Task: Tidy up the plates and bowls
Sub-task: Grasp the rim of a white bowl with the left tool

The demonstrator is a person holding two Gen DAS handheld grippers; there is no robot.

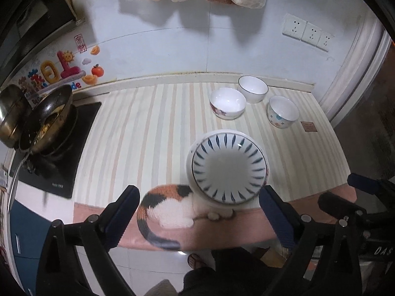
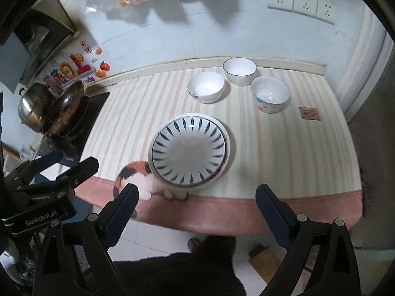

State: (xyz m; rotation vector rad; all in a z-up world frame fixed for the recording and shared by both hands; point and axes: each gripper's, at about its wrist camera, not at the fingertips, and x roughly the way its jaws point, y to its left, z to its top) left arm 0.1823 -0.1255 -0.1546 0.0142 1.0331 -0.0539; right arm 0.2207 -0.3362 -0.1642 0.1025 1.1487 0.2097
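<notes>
- The striped plate [image 2: 188,148] sits on top of a wider white plate [image 2: 228,148], a small stack near the front edge of the bench [image 2: 296,153], partly covering a cat picture [image 2: 133,175] on the cloth.
- Judging by that stack, the plates look gathered; the bowls look like the part left to do.
- Three bowls stand apart from each other towards the back wall: a floral bowl [image 2: 206,86], a plain white bowl [image 2: 239,71] and a dotted bowl [image 2: 270,97]. None is nested in another.
- The left tool [image 1: 198,218] hangs above the front edge with its jaws spread wide and nothing between them; the plate stack lies beyond its fingertips, untouched.
- The right tool [image 2: 197,212] is likewise wide open and empty, well clear of the stack.
- The right wrist view shows both plates in the stack plainly, with the lower rim peeking out on the right side; in the left wrist view the lower plate is only a pale edge.
- The right wrist view also catches the left tool's body at its left edge, while the left wrist view catches the right tool at its right edge.
- Both views show a wok [image 1: 47,120] on the stove at the left, clear of the work.
</notes>
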